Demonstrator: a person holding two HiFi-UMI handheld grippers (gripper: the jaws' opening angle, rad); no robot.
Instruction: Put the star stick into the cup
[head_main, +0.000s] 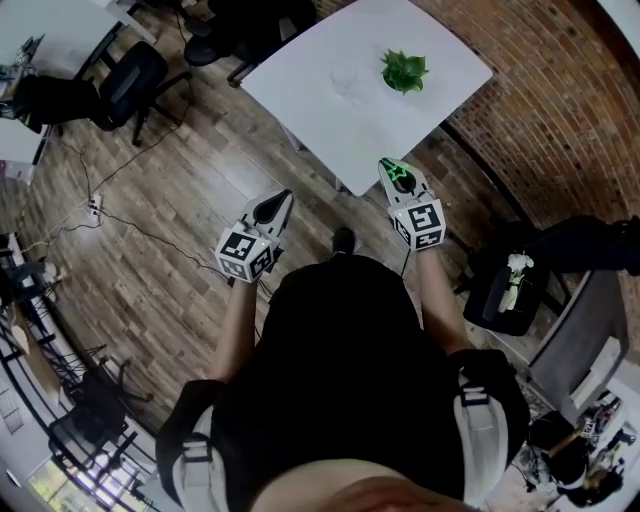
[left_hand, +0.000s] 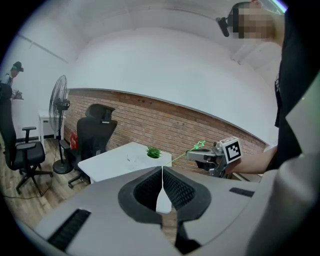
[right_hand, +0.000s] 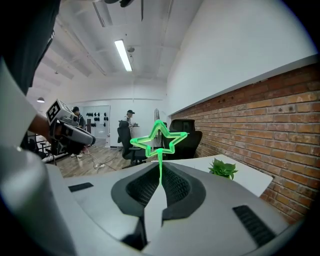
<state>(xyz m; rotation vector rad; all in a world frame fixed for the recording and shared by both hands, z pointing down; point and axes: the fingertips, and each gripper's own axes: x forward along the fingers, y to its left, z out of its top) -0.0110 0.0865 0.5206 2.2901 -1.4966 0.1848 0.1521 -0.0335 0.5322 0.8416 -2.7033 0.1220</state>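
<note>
Wooden floor spreads across the room, and a brick wall runs along one side. A white table stands with one corner close to that wall. A person in a dark top stands just short of the table's near corner, both arms held out forward. A black office chair sits on the floor off to the person's left, well apart from the table.

The left gripper is held out in front of the left arm, over the floor and short of the table. Its jaws are pressed together with nothing between them. The right gripper reaches a little further, with its tip at the table's near edge.

On the tabletop, a small green plant stands toward the wall side. Left of it is a faint outline that looks like a clear cup, too dim to be sure of.

The star stick is not in the cup. It is pinched by its thin green stem between the right gripper's closed jaws, and its hollow green star stands upright just past the tips.
</note>
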